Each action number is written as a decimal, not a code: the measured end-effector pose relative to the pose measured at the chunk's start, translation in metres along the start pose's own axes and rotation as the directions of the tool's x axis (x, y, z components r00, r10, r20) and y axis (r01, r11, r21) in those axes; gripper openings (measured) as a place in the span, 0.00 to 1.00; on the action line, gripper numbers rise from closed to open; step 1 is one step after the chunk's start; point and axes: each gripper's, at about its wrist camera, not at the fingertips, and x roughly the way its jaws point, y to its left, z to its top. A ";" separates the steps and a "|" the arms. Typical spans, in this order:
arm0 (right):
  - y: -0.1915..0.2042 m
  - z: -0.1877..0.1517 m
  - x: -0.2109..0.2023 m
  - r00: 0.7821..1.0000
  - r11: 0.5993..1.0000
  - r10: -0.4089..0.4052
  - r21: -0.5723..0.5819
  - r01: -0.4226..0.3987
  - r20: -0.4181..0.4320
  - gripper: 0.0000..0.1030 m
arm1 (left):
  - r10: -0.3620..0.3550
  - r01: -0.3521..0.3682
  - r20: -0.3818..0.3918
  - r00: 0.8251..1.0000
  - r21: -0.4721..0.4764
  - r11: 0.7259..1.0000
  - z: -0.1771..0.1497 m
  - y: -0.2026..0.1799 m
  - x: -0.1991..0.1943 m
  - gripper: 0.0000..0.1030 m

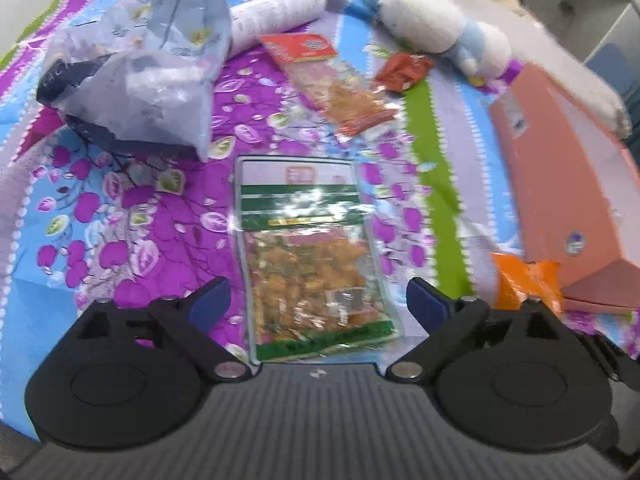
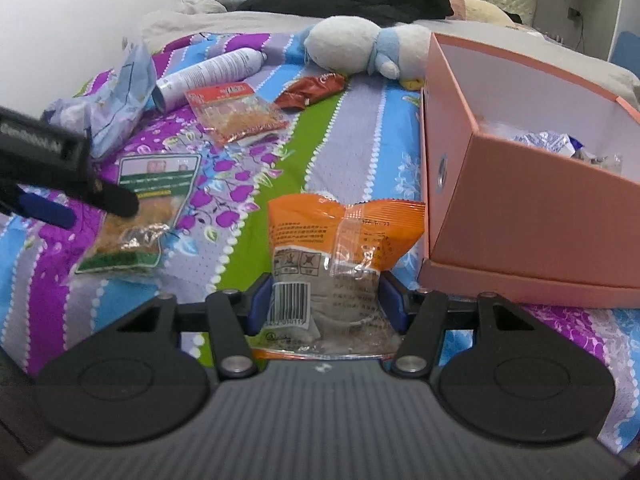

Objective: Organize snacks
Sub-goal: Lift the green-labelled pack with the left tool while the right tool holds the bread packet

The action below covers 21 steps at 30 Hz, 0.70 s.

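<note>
— What are your tongs doing?

— I'm holding the left gripper [image 1: 318, 300] spread wide over the green-edged snack bag [image 1: 316, 264], which is lying flat on the flowered bedspread [image 1: 120, 220]; the blue pads are standing clear of both its sides. The right gripper [image 2: 325, 306] is squeezing the orange snack packet [image 2: 344, 248] between its pads.

— And the box?

— The pink box [image 2: 520, 216] is sitting just right of that packet, open, with wrappers lying inside. Farther up the bed I'm seeing a red-topped bag [image 2: 236, 114], a small red packet [image 2: 310, 88], a white spray can [image 2: 212, 72] and a plush toy [image 2: 360, 46].
</note>
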 end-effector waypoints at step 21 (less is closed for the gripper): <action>-0.001 -0.008 0.012 0.999 1.000 0.005 -0.006 -0.005 -0.033 0.58 | 0.110 -0.102 -0.069 0.991 0.117 0.988 -0.003 -0.029 0.048 0.92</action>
